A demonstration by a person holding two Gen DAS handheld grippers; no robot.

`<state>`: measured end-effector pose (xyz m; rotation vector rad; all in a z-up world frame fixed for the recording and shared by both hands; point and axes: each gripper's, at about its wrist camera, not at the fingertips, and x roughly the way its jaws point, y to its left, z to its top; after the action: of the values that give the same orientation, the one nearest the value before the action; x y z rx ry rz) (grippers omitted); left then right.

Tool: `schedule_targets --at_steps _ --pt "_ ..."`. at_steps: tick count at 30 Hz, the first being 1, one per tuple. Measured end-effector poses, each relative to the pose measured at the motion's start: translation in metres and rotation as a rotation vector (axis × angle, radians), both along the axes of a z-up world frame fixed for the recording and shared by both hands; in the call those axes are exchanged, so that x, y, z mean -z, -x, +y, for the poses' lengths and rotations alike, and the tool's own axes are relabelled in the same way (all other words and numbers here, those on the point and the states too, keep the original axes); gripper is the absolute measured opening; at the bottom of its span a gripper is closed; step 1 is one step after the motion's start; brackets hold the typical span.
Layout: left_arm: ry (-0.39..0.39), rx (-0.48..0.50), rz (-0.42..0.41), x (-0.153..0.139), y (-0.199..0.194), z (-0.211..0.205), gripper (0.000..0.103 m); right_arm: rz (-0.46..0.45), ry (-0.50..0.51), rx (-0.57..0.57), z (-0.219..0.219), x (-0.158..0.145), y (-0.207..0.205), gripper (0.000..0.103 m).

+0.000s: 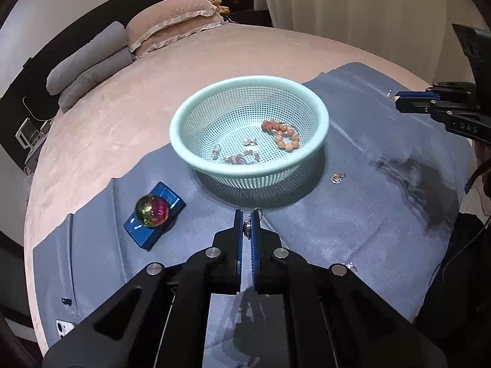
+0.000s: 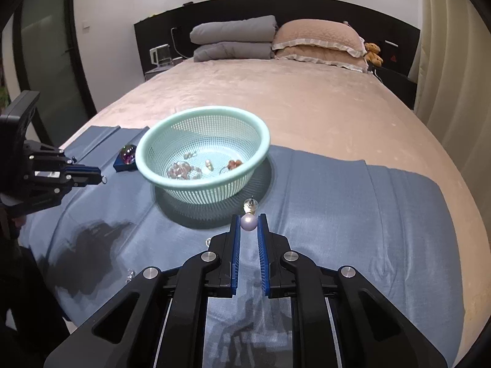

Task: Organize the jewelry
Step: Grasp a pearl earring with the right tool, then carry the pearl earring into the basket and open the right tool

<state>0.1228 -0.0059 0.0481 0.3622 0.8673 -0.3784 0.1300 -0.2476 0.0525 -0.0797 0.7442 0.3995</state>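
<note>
black linkage of left gripper (image 1: pixel 247 225) fills foreground, jaws clenched on small silver ring piece (image 1: pixel 246 227), loop poking out past the tips. held clear of the cloth, near side of the basket; probably staged for a drop over the rim.

bed (image 2: pixel 307 98) under everything, pink cover, soft base so nothing rolls far. blue cloth (image 2: pixel 337 202) spread across near end, likely as a plain backdrop to make tiny pieces easy to spot.

mint mesh basket (image 1: pixel 184 141) mid-cloth, between both grippers, clearly the collection point. already inside: peach bead bracelet (image 1: pixel 285 136), pale purple bead strand (image 1: pixel 242 158), small pearl piece (image 1: pixel 246 141).

right gripper (image 2: pixel 248 224) clamped on pearl earring (image 2: pixel 248 223), pearl pinched between blue pads, clear stud part sticking forward toward the basket.

iridescent ball (image 1: pixel 152 210) parked on blue box (image 1: pixel 155 214) left of basket, off to the side.

loose silver ring (image 1: pixel 337 178) on cloth just right of basket, not yet collected.
</note>
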Motion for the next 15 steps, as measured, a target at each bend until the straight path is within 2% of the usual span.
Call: schedule_targets --at_steps 6,15 --pt "0.026 0.003 -0.019 -0.019 -0.019 0.002 0.005 -0.035 0.000 -0.035 0.011 -0.021 -0.018 0.011" --pt "0.034 0.032 -0.031 -0.025 -0.063 -0.008 0.005 -0.033 0.010 -0.093 0.037 -0.016 -0.059 0.011"
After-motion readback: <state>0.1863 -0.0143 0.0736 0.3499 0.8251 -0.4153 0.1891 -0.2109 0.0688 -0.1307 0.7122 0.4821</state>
